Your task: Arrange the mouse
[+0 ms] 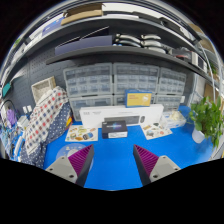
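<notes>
My gripper (113, 160) is open, with its two purple-padded fingers (78, 160) wide apart above a blue table top (112, 155). Nothing is between the fingers. I cannot make out a mouse for certain; small objects lie on white sheets beyond the fingers, at the left (80, 132) and at the right (157, 130). A black and white box (116, 127) stands at the far middle of the table.
A person in a checked shirt (45, 122) stands at the table's left side. A blue and yellow box (138, 99) stands behind the black box. Drawer cabinets (110, 80) and shelves line the back wall. A green plant (208, 118) stands at the right.
</notes>
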The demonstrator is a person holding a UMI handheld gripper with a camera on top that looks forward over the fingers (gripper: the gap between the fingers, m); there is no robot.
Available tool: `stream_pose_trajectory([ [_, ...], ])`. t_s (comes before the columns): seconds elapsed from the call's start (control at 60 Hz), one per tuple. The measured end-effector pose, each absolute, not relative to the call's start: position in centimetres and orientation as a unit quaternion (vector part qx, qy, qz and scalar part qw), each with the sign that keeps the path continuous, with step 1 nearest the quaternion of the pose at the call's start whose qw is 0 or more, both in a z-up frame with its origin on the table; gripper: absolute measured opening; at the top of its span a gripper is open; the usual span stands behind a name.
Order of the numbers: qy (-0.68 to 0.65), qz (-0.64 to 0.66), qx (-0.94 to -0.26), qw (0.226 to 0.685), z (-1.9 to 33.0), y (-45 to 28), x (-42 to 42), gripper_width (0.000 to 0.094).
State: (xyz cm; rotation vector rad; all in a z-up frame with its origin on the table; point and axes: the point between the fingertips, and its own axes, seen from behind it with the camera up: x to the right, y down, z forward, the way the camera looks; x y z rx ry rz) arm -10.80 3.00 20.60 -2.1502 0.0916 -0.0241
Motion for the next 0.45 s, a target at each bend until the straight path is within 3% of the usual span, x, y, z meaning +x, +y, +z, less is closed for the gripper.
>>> stream_pose_trajectory([
  [0.45, 0.034, 0.008, -0.881, 0.472, 20.1, -0.2, -0.4, 0.0782],
])
